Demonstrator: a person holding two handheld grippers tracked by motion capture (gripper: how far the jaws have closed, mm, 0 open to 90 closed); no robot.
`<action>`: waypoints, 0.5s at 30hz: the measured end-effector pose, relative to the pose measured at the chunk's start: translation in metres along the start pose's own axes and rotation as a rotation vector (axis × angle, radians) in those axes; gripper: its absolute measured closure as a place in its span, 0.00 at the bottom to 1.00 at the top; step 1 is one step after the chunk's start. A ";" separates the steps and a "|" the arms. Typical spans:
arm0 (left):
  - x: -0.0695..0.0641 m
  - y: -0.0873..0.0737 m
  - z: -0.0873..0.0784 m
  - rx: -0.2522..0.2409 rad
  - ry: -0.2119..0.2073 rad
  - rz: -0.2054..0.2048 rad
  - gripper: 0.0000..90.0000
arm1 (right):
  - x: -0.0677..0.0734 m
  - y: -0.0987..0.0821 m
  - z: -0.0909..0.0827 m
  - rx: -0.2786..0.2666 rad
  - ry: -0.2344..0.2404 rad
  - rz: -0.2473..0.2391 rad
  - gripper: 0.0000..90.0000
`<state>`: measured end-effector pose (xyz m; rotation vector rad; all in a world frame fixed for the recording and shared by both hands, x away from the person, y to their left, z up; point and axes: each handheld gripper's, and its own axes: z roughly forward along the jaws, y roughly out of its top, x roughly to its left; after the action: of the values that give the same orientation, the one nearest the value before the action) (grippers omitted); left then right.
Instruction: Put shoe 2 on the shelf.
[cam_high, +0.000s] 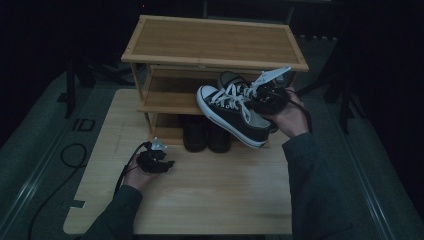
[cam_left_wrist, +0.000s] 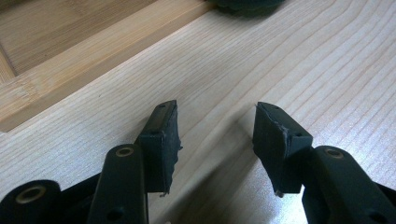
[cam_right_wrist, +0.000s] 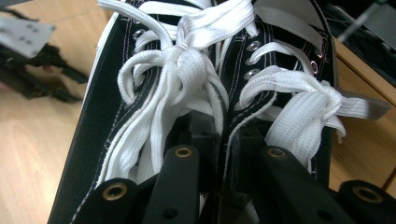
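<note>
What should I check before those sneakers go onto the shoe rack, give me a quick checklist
1. Right gripper clamped on the inner sides of both black sneakers: ok.
2. Both sneakers lifted clear of the table: ok.
3. Middle shelf of the rack has free room at its left: ok; behind the sneakers, cannot tell.
4. Bottom shelf free: not ok, dark shoes sit there.
5. Left gripper open, holding nothing, low over the table away from the rack: ok.
6. Laces hanging clear of the shelf edge: cannot tell.
</note>
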<state>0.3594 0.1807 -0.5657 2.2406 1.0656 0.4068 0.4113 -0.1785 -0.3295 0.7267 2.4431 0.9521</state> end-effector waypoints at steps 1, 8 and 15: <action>0.000 0.000 0.000 0.000 0.000 0.000 0.57 | 0.000 0.001 0.002 0.000 -0.010 0.006 0.92; 0.000 0.000 0.000 0.000 0.000 -0.002 0.57 | 0.003 0.009 0.013 0.008 -0.047 0.028 0.92; 0.000 0.000 0.000 0.003 0.002 0.002 0.57 | 0.008 0.016 0.024 0.004 -0.089 0.026 0.91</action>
<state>0.3595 0.1806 -0.5654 2.2448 1.0656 0.4093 0.4236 -0.1519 -0.3355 0.7876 2.3638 0.9055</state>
